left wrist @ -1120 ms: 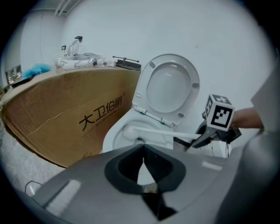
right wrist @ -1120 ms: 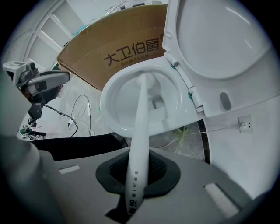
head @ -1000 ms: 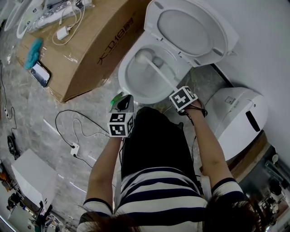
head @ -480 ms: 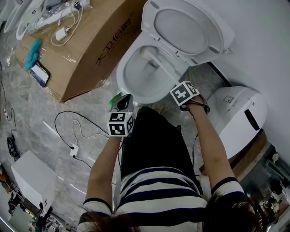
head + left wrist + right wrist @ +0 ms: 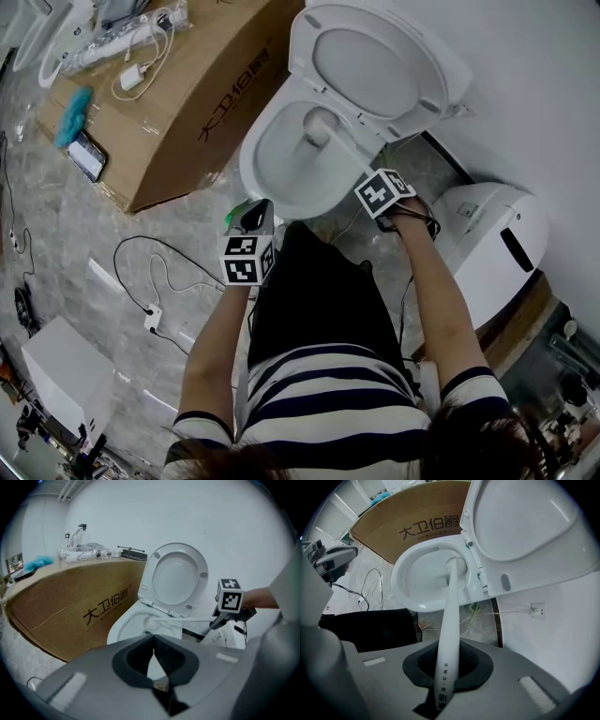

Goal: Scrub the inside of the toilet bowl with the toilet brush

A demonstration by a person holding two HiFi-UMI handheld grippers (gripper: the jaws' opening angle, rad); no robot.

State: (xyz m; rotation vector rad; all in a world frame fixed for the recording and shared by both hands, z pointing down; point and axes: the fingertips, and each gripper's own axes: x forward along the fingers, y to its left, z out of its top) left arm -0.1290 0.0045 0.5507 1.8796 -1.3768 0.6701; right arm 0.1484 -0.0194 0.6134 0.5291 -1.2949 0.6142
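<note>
Toilet brush grip hidden (marker cube).

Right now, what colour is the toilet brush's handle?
The toilet brush handle is white with small dark print, clearest in the right gripper view.

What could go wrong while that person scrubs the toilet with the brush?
The right tool clamps the toilet brush only near the end of its long handle, so a sideways push might twist it or let it slip into the toilet bowl. A brisk stroke could also flick water over the rim, and cables lie on the floor nearby. The left tool is shut on nothing and steadies nothing.
</note>
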